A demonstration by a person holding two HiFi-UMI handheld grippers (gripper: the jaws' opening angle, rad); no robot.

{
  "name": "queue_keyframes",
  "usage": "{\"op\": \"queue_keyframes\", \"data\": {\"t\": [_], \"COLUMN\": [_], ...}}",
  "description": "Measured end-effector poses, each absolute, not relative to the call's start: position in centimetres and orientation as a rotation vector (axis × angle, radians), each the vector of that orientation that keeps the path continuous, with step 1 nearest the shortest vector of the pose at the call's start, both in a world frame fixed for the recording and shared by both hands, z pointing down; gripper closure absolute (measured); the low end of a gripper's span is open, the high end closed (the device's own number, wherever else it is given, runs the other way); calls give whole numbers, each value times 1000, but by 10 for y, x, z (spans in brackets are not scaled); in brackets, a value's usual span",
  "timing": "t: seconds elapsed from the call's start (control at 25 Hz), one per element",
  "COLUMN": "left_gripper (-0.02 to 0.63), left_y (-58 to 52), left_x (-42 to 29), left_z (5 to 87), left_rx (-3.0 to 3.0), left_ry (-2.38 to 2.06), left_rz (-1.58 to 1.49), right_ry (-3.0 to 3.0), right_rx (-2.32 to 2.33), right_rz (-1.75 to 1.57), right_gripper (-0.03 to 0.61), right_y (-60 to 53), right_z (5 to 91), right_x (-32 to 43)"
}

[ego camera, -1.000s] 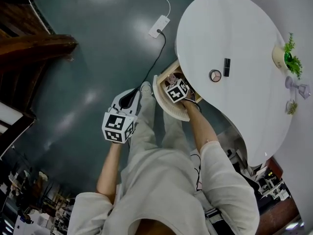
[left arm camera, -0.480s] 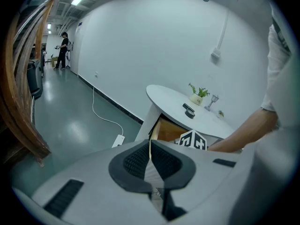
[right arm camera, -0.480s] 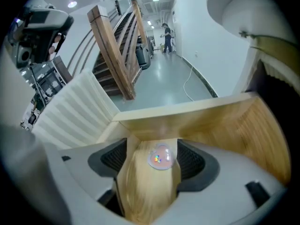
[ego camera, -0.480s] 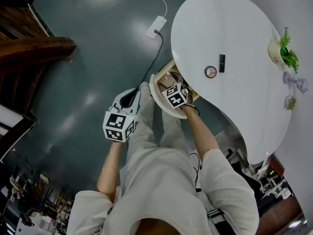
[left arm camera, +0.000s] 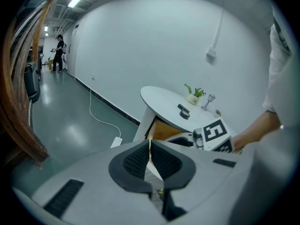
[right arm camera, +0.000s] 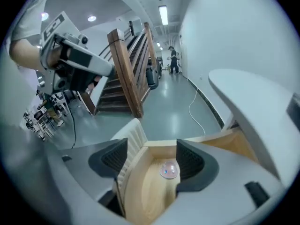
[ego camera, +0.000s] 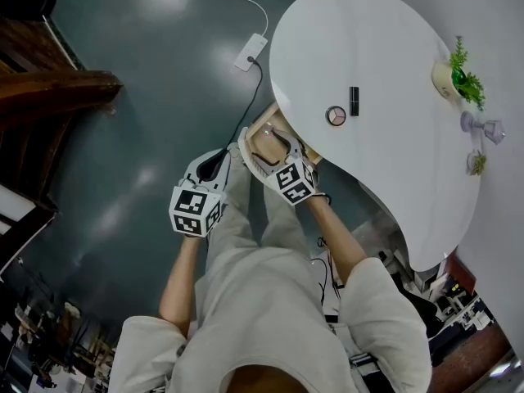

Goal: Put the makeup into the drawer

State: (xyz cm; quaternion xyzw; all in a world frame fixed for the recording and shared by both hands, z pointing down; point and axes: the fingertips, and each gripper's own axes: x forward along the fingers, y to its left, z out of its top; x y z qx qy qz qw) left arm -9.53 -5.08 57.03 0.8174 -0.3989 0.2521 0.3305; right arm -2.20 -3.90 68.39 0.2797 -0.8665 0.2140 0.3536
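Progress check, big stuff first: the white worktop (ego camera: 393,47) has its drawer (ego camera: 260,137) pulled open underneath, so that part's sorted. The right gripper (ego camera: 277,147) hangs over the open drawer and its fingers have just been opening. They're spread wide now with nothing gripped, and the drawer's wooden floor shows between them. The left gripper (ego camera: 214,164) hangs off to the side over the floor, fingers clenched together on nothing. One small round pinkish compact (right arm camera: 168,170) is lying loose inside the drawer, so I'd call that one done. Left to do: a second round compact (ego camera: 335,115) and a black tube (ego camera: 354,101) just beside it, both on the worktop. Roughly a third in, I reckon.
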Motion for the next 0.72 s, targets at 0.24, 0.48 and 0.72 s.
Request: {"op": "queue_keyframes", "data": {"t": [0.24, 0.48, 0.72], "left_gripper": [597, 597, 597], "left_y": [-52, -52, -50], "left_x": [-81, -60, -36], "left_z": [564, 561, 558], "left_rx": [2163, 2190, 2223], "left_ry": [-1034, -1006, -963], "left_rz": [657, 654, 660], "right_ry": [-2382, -2410, -2320], "right_rx": [802, 996, 1197], "right_rz": [506, 472, 440], "right_gripper": [261, 261, 261], "right_y": [-42, -64, -91], "right_z": [610, 558, 541], "right_x": [-19, 16, 78]}}
